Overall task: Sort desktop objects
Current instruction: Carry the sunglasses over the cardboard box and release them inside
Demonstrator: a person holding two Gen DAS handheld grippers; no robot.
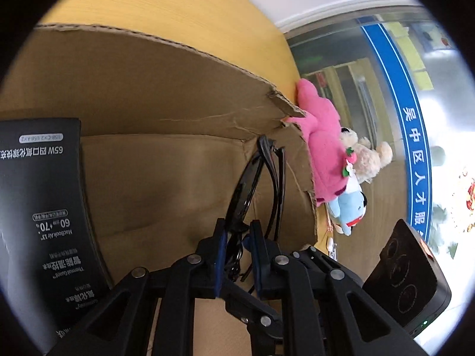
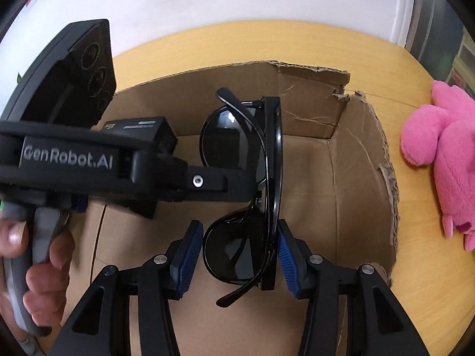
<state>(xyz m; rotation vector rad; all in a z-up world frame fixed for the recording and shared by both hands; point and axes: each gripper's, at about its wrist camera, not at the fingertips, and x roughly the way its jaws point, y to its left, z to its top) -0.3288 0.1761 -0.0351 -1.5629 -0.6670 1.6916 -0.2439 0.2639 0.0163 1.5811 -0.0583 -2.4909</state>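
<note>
Black sunglasses (image 2: 261, 195), folded, hang over the open cardboard box (image 2: 365, 178), held from two sides. My left gripper (image 2: 249, 190) reaches in from the left and is shut on the bridge between the lenses. In the left wrist view the sunglasses (image 1: 249, 187) stick out forward from the left gripper (image 1: 237, 237), whose blue pads pinch the frame. My right gripper (image 2: 237, 255) comes from below; its blue pads press on the lower lens and the folded frame. A hand (image 2: 44, 267) grips the left tool's handle.
A black charger package (image 1: 38, 207) lies inside the cardboard box (image 1: 148, 95) on the left. Plush toys sit outside the box's torn wall on the wooden table (image 2: 386, 65): a pink one (image 2: 445, 154), a beige bear (image 1: 365, 157) and a blue one (image 1: 347, 207).
</note>
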